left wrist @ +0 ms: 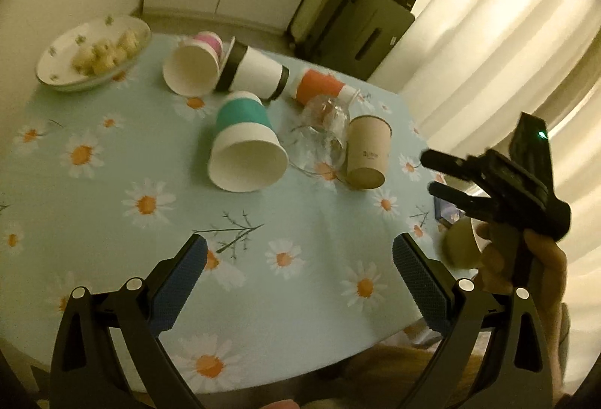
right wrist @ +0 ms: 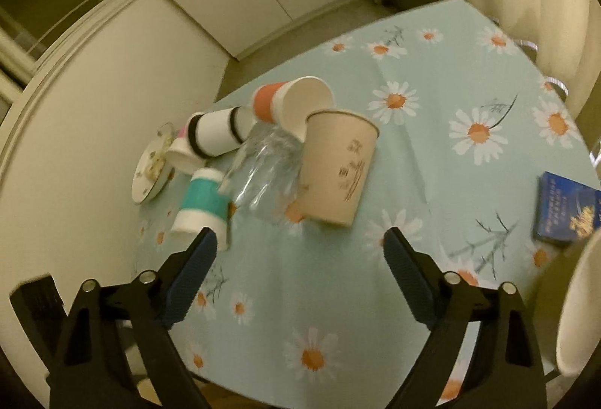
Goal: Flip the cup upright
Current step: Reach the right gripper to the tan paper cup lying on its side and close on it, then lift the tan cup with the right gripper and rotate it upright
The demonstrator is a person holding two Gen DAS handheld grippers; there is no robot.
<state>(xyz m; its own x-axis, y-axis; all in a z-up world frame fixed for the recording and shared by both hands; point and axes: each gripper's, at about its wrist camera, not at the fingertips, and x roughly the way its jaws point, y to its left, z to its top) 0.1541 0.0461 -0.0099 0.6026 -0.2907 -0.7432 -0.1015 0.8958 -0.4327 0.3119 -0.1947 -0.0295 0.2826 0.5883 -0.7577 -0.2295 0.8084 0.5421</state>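
Several cups lie on their sides on the daisy tablecloth (left wrist: 112, 221): a teal-banded cup (left wrist: 244, 146), a white cup (left wrist: 191, 68), a black-banded white cup (left wrist: 255, 72), an orange-banded cup (left wrist: 323, 87), a clear plastic cup (left wrist: 323, 134) and a beige cup (left wrist: 368, 153). The right wrist view shows the beige cup (right wrist: 338, 168), clear cup (right wrist: 263, 168), teal cup (right wrist: 203, 206) and orange cup (right wrist: 285, 100). My left gripper (left wrist: 300, 258) is open above the near table. My right gripper (right wrist: 300, 258), also in the left wrist view (left wrist: 428, 172), is open beside the beige cup, apart from it.
A flowered bowl (left wrist: 60, 78) with snacks stands at the far left. A blue box (right wrist: 567, 209) and a pale mug (right wrist: 578, 315) sit near the table's right edge. Curtains (left wrist: 488, 33) and dark suitcases (left wrist: 357, 33) stand behind the table.
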